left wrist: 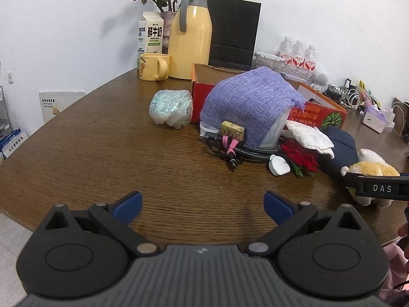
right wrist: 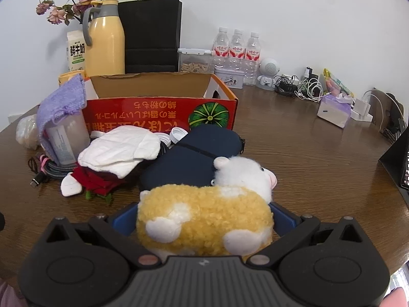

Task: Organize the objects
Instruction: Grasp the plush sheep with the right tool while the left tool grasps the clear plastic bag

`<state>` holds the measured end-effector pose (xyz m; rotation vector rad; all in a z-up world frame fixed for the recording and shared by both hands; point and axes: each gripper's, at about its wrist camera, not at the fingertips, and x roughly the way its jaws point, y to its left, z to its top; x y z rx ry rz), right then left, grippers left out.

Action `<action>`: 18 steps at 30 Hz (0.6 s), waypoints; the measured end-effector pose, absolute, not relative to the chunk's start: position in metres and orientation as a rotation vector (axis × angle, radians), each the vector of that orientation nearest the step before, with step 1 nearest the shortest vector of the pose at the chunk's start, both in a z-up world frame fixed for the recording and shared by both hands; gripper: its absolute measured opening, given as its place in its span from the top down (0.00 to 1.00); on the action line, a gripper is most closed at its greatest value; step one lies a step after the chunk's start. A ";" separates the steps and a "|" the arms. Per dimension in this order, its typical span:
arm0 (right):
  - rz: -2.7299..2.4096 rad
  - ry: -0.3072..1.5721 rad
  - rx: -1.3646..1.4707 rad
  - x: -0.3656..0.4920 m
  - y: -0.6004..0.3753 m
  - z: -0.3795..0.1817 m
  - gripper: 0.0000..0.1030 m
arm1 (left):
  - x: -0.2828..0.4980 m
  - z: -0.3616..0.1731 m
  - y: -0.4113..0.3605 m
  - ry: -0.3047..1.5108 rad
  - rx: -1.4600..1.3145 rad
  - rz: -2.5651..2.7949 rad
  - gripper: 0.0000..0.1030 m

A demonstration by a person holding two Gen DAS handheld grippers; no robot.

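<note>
Your left claw [left wrist: 203, 206] hangs low over the bare front of the table [left wrist: 102, 148], fingers spread wide with nothing between the blue pads [left wrist: 127, 206]. Your right claw [right wrist: 204, 220] is level with the tabletop and closed around the plush toy [right wrist: 204, 220], its blue pads pressing into both flanks of the body.

The toy is a fluffy, curly-piled animal, yellow with white patches and a white head turned away from the camera toward the dark blue soft pouch [right wrist: 189, 158] just behind it. In the left view it shows at the right edge, gripped near the table's front.

Beyond it lies a loose pile: a crumpled white cloth [right wrist: 120, 153], something red and fuzzy [right wrist: 97, 181], a braided cable [left wrist: 250, 151], and a frosted plastic container draped in a woven purple cloth [left wrist: 245, 105]. Behind the pile stands an open red cardboard box [right wrist: 161, 112] printed with a green pumpkin. A glossy yellow jug [left wrist: 190, 38] and a matte black paper bag [left wrist: 234, 30] stand by the wall.
</note>
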<state>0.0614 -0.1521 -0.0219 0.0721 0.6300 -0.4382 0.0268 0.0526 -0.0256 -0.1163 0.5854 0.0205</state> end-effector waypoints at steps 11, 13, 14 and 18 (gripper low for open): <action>-0.362 0.580 0.155 0.047 -0.169 -0.023 0.00 | 0.026 -0.022 0.048 0.593 -0.106 0.047 0.00; -0.342 0.571 0.158 0.044 -0.172 -0.024 0.01 | 0.027 -0.021 0.046 0.593 -0.101 0.050 0.00; -0.336 0.564 0.159 0.042 -0.173 -0.024 0.02 | 0.027 -0.020 0.045 0.592 -0.099 0.051 0.00; -0.305 0.529 0.158 0.033 -0.177 -0.024 0.06 | 0.029 -0.018 0.041 0.592 -0.085 0.057 0.00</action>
